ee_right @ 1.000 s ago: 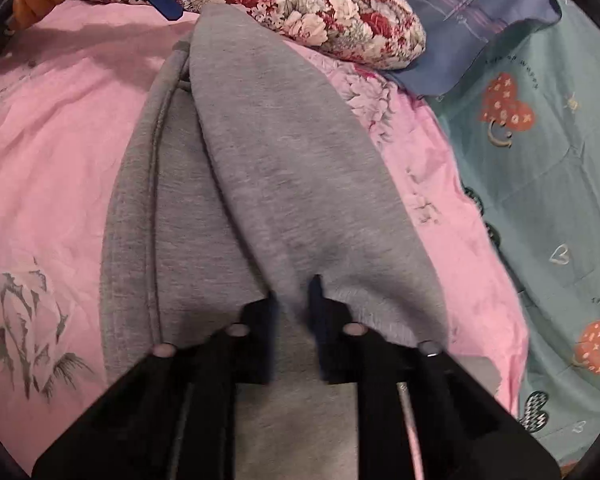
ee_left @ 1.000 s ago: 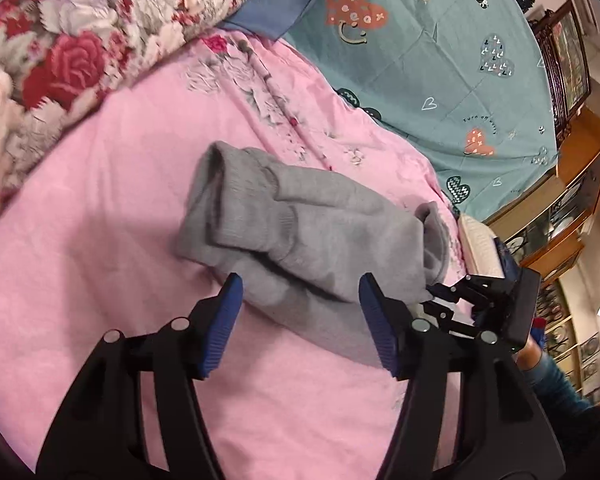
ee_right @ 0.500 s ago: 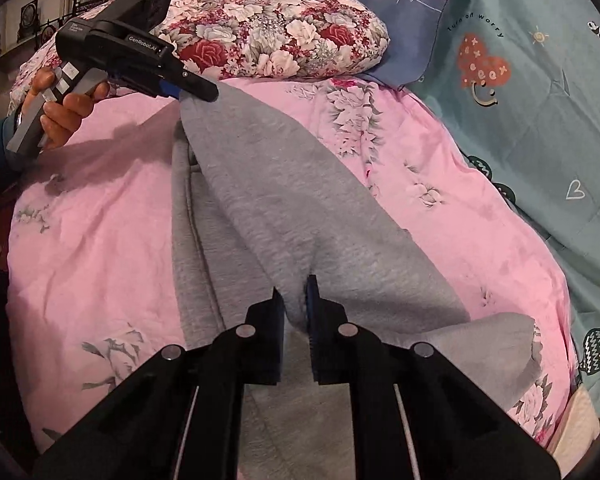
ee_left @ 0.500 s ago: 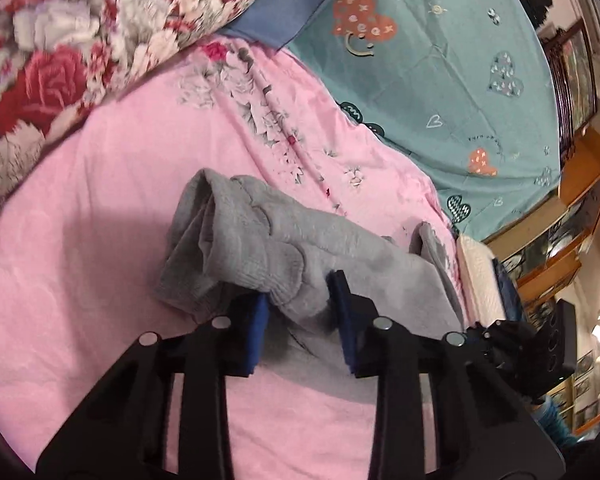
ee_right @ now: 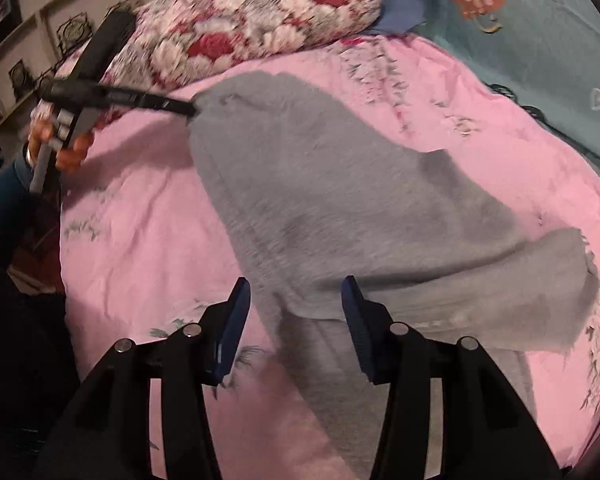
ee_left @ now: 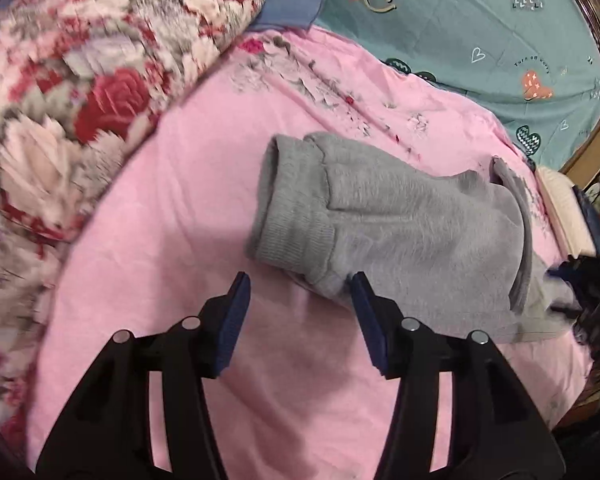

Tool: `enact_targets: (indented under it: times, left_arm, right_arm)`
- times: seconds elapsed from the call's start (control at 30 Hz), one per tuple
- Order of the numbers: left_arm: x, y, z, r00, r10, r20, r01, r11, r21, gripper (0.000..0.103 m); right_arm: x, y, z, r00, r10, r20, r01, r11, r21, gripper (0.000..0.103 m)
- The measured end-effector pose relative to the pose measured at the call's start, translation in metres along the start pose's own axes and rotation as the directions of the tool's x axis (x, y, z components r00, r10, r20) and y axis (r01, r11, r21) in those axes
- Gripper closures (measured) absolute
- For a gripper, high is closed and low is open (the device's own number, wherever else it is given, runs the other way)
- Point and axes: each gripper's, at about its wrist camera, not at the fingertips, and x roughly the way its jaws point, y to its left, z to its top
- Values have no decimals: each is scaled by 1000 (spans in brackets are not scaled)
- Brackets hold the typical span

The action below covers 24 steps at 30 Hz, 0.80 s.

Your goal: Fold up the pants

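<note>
Grey sweatpants lie folded over on the pink bedspread, ribbed cuffs toward my left gripper. My left gripper is open and empty, its right pad just touching the fabric's near edge. In the right wrist view the pants stretch away across the bed. My right gripper is open above the near fold, holding nothing. The left gripper also shows there, at the far end of the pants.
A floral red-and-white pillow lies at the left and a teal sheet with hearts behind. A blue pillow sits between them. Wooden furniture stands at the right edge. Shelves line the wall at the left.
Both grippers were shut on the pants half a second ago and have opened and let go. The pants now lie flat, folded over, on the bed.
</note>
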Motion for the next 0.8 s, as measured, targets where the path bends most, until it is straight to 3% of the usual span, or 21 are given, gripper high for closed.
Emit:
enact_targets:
  times: [0.1, 0.17, 0.23, 0.3, 0.37, 0.43, 0.53, 0.63, 0.7, 0.73, 0.77, 0.8]
  left_arm:
    - [-14, -20, 19, 996, -51, 67, 49, 998, 30, 49]
    - [-9, -47, 33, 987, -135, 89, 130, 989, 67, 33]
    - [11, -75, 41, 979, -193, 65, 185, 977, 108, 30]
    - [41, -100, 37, 976, -215, -17, 215, 965, 150, 30]
    - [71, -111, 28, 981, -171, -88, 185, 965, 187, 31]
    - [94, -109, 16, 985, -112, -131, 139, 966, 219, 32]
    - [88, -113, 7, 989, -106, -99, 131, 948, 289, 30]
    - [88, -109, 6, 986, -130, -102, 154, 944, 292, 30]
    - [86, -105, 6, 983, -151, -102, 174, 945, 277, 30]
    - [86, -104, 7, 982, -159, -105, 182, 946, 270, 30]
    - [86, -103, 8, 980, -165, -108, 188, 946, 264, 30]
    - [86, -102, 8, 979, -170, -110, 194, 946, 261, 30]
  right_arm:
    - [-36, -59, 12, 990, -129, 53, 120, 982, 149, 44]
    - [-44, -114, 24, 966, -258, 1, 244, 918, 313, 1]
    - [-38, -167, 34, 937, -331, -112, 344, 822, 454, 1]
    - [-29, -204, 44, 916, -372, -151, 394, 761, 515, 1]
    - [-10, -242, 52, 891, -395, -225, 449, 686, 573, 1]
    - [10, -273, 56, 879, -377, -291, 474, 626, 620, 1]
    - [44, -303, 63, 850, -366, -380, 527, 562, 637, 1]
    - [74, -322, 62, 789, -405, -462, 615, 516, 597, 1]
    - [86, -327, 57, 765, -426, -483, 644, 515, 566, 13]
    - [91, -326, 54, 784, -408, -468, 620, 548, 561, 43]
    - [94, -326, 49, 801, -383, -461, 597, 575, 559, 65]
    - [92, -323, 45, 800, -393, -453, 596, 597, 536, 70]
